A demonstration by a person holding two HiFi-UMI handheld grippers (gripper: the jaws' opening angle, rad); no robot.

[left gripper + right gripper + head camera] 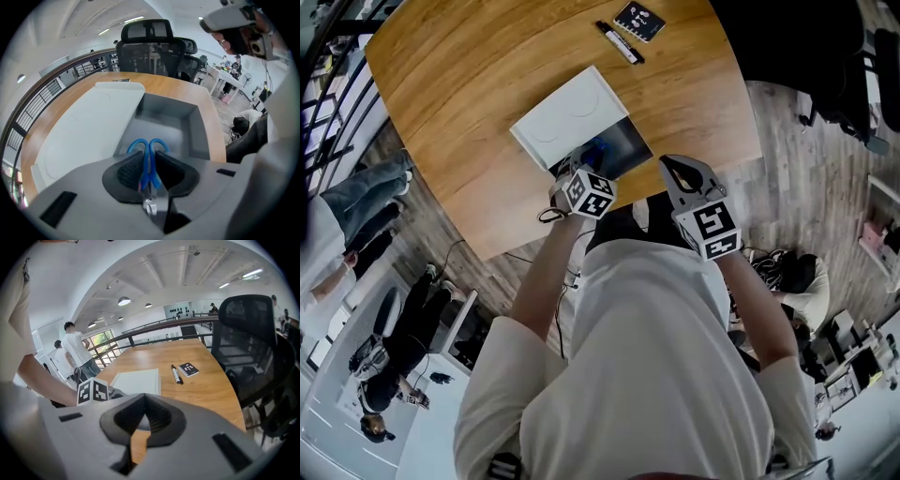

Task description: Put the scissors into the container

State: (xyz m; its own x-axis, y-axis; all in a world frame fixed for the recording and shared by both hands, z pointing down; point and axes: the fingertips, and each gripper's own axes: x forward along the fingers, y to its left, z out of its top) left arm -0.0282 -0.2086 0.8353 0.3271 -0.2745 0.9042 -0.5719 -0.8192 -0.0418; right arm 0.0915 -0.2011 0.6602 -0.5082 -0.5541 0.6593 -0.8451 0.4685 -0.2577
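Found blue-handled scissors (135, 145) clamped in left gripper (150, 164) over open grey container (190, 123) — found right gripper (143, 417) closed, empty.

The head view looks down on the desk (469, 84) from high up. The left gripper view looks into the container (164, 126) from very close. The right gripper view looks across the desk. All show the white lid (567, 117).

The wooden counter (469, 84) bore a grey container (630, 142) near its front edge, with a white lid (567, 117) lying against it. Farther back, a black marker (620, 42) lay beside a small black card (639, 20).
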